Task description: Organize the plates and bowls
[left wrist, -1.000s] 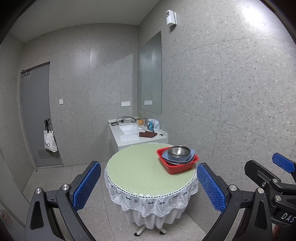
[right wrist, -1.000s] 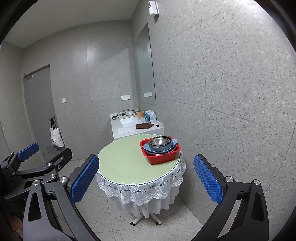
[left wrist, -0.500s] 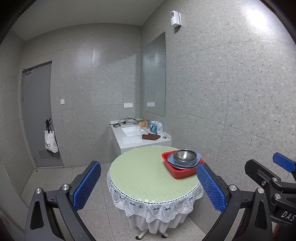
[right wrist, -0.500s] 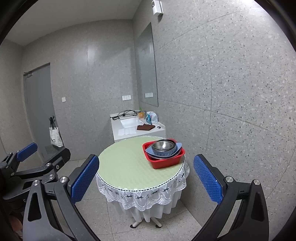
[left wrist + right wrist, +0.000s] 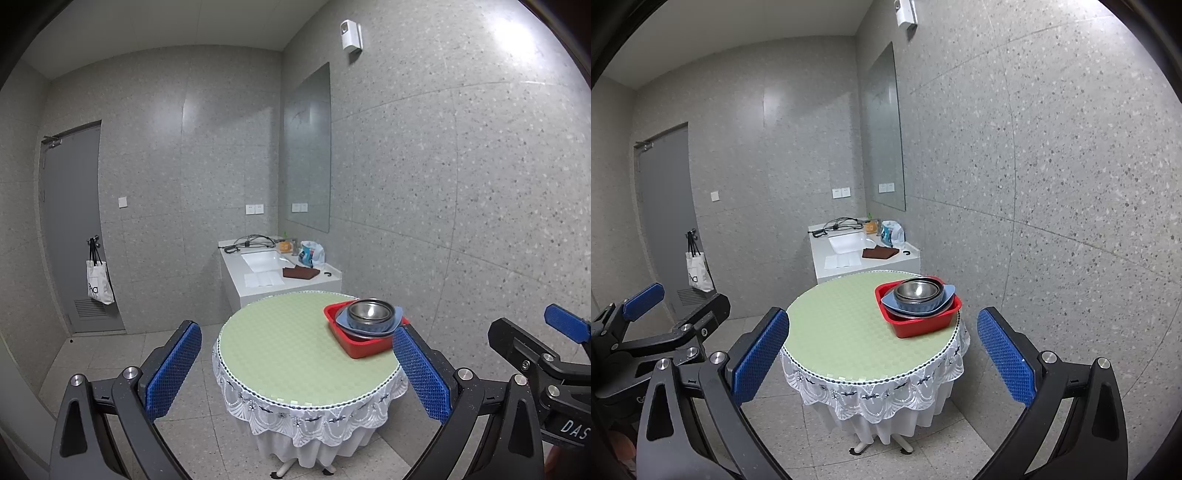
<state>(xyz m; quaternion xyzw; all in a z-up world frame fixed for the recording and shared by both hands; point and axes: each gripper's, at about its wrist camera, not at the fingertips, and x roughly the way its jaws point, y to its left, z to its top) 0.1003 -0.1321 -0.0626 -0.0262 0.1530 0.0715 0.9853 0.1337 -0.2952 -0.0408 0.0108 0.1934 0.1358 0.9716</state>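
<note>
I am holding my left gripper [image 5: 297, 373] and my right gripper [image 5: 882, 354] out in front of me, well short of a round table [image 5: 842, 325]. The blue-padded fingers [image 5: 173, 369] of both are standing spread wide apart, gripping nothing.

The table is wearing a pale green cover with a white lace skirt [image 5: 871, 391] hanging round its edge. On its far right part a red tub [image 5: 923, 321] is sitting close to the rim. Inside the tub a blue plate [image 5: 945, 299] is resting, and stacked metal bowls [image 5: 918, 290] are nesting on top of it. The rest of the green top is lying bare between me and the tub.

Beyond the table, against the far wall, a white sink counter [image 5: 258, 273] is carrying a brown cloth [image 5: 300, 272], some cables and a blue and white packet [image 5: 310, 254]. A mirror [image 5: 308, 147] is hanging on the right wall above it. To the far left a grey door [image 5: 70, 229] is standing shut, with a white tote bag [image 5: 98, 284] hanging beside it. From the left camera, my right gripper is showing at the right edge.
</note>
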